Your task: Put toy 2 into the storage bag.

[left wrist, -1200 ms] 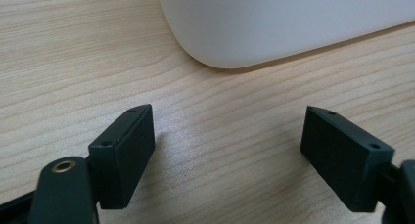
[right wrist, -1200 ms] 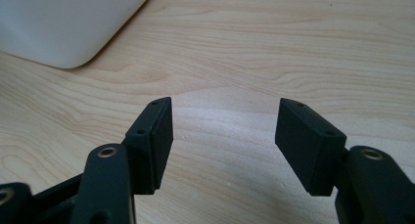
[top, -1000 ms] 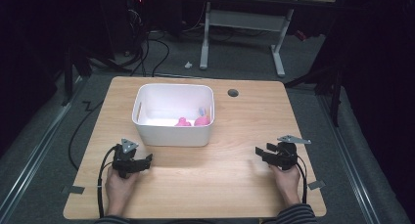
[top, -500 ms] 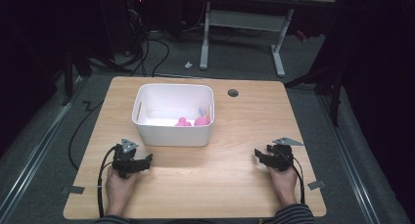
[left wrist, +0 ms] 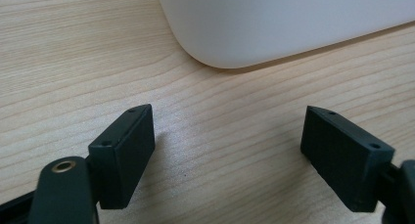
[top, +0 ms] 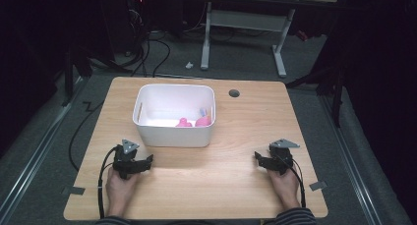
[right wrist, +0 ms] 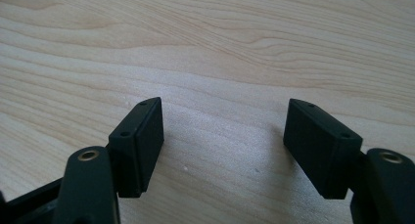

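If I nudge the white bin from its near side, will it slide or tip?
The white bin probably slides: it looks wide, low and flat-bottomed on smooth wood. It likely moves easily, holding just a few small pink items. Its rounded corner may make an off-centre push turn it.

white bin [top: 172,131], upright, mid-table, maybe pink toys [top: 193,122]

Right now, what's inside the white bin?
In the high view, the white bin holds pink items bunched at its near right corner, with a small bluish piece beside them. The near wall hides the floor strip just behind it; what the items are is unclear.
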A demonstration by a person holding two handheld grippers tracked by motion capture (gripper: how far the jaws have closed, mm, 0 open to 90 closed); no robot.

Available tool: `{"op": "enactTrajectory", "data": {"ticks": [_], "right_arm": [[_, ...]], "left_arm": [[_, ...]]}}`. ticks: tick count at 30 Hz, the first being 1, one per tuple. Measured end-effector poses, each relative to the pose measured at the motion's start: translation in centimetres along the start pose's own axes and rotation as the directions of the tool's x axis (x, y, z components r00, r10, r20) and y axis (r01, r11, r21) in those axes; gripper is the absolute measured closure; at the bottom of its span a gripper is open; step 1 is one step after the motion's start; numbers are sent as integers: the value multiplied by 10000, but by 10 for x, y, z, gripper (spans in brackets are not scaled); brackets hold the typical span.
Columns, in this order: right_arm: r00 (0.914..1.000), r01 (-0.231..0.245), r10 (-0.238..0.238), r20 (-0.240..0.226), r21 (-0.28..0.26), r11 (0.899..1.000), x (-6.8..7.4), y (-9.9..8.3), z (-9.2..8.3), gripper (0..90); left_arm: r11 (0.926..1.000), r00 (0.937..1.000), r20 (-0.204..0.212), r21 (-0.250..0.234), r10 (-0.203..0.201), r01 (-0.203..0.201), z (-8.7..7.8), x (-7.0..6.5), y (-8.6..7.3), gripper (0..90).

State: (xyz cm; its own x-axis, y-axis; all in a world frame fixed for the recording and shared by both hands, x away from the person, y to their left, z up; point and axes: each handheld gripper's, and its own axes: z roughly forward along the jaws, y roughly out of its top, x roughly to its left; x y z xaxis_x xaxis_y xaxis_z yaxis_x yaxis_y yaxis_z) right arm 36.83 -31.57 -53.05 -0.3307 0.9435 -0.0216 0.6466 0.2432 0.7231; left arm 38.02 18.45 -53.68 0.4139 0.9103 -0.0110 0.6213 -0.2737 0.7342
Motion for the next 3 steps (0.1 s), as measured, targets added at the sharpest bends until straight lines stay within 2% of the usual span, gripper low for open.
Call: {"op": "enactTrajectory", "data": {"ticks": [3], "right_arm": [[10000,-2,2,50,1,10000,1,0,0,310]], "left_arm": [[10000,10000,0,-1,-3,3,0,0,0,206]]}}
